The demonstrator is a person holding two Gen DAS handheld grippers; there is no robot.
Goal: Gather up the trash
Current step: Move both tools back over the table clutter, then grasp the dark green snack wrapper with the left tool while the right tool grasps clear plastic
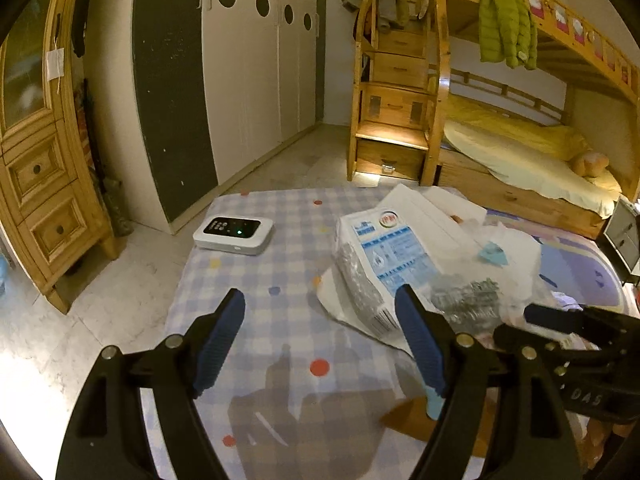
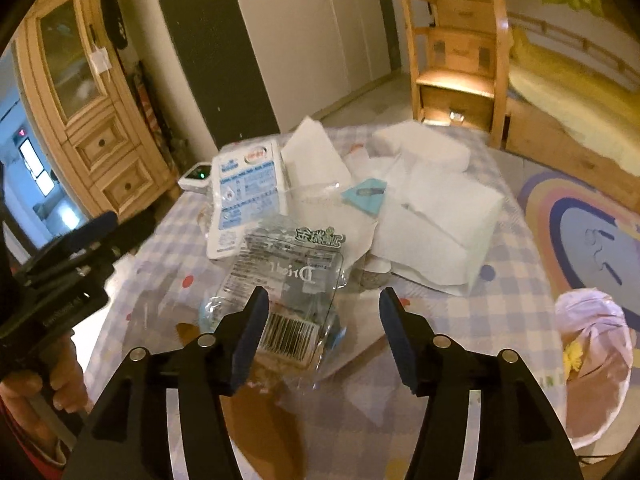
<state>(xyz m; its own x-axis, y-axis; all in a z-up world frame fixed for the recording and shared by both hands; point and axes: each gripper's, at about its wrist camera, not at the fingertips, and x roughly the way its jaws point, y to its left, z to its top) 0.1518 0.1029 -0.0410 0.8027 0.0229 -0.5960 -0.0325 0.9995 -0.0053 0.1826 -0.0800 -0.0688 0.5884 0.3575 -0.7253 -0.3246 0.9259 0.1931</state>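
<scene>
Checked-cloth counter (image 1: 256, 320) carries trash heap: blue-printed white packet (image 1: 384, 256), clear crinkled wrapper (image 2: 288, 280) with barcode, white tissues (image 2: 432, 216). Left tongs (image 1: 320, 300) open, empty, right finger overlapping packet edge. Right tongs (image 2: 324, 304) open over clear wrapper, pads not pressing. Bagged bin (image 2: 596, 364) at counter's right, cut off. Small white device (image 1: 234, 234) apart, screen unreadable.

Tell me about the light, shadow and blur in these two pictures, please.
Left wrist view: warm yellow light, mostly sharp; the left claw throws a grey shadow on the checked cloth; edges bend from the fisheye. Right wrist view: the wardrobe, stairs and white paper are smeared; the clear wrapper shows glare.
</scene>
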